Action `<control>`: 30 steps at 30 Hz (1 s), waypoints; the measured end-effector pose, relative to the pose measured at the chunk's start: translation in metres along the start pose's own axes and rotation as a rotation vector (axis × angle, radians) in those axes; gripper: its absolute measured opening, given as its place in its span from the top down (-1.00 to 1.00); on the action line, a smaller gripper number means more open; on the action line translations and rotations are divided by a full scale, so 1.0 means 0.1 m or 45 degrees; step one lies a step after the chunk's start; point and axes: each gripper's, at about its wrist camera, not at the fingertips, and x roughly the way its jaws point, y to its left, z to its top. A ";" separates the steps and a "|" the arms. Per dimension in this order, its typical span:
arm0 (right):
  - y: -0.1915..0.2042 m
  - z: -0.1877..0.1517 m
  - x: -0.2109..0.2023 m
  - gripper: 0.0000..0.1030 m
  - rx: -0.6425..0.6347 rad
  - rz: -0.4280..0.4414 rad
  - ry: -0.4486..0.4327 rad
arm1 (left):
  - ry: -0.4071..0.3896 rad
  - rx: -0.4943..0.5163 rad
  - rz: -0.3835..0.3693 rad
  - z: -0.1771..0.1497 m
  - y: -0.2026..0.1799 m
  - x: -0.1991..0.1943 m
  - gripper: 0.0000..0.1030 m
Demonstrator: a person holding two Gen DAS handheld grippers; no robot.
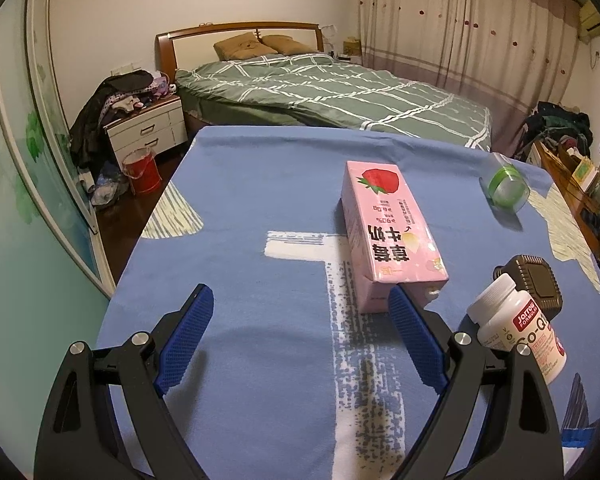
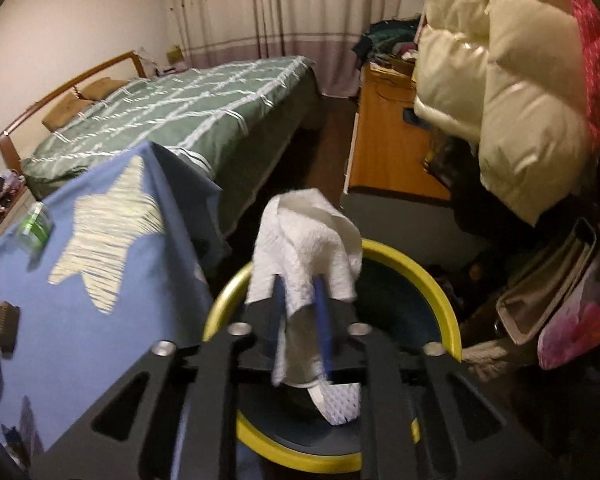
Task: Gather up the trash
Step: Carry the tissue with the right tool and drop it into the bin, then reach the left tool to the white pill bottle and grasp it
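Observation:
My left gripper [image 1: 300, 304] is open and empty above the blue tablecloth [image 1: 260, 200]. A pink strawberry milk carton [image 1: 388, 232] lies just ahead of its right finger. A white pill bottle [image 1: 516, 332] lies to the right, with a dark brown square object [image 1: 536, 284] behind it and a clear jar with a green band [image 1: 504, 188] further back. My right gripper [image 2: 300, 284] is shut on a crumpled white paper towel [image 2: 304, 248] and holds it over a yellow-rimmed bin [image 2: 440, 292] beside the table.
A bed with a green checked cover [image 1: 340, 96] stands behind the table. A nightstand [image 1: 148, 128] and a red bucket [image 1: 140, 168] stand at the left. A cream puffer jacket [image 2: 500, 80] and bags [image 2: 548, 300] hang to the right of the bin.

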 end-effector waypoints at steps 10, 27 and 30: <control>0.13 -0.31 -0.02 0.35 0.042 0.098 -0.027 | -0.069 0.018 -0.010 -0.01 -0.06 -0.13 -0.71; 0.38 -0.33 -0.12 0.13 -0.036 0.074 -0.061 | -0.056 0.252 -0.377 -0.10 -0.93 -0.77 -0.74; 0.37 -0.33 -0.12 0.12 -0.039 0.077 -0.066 | -0.013 0.308 -0.374 -0.19 -1.08 -0.74 -0.75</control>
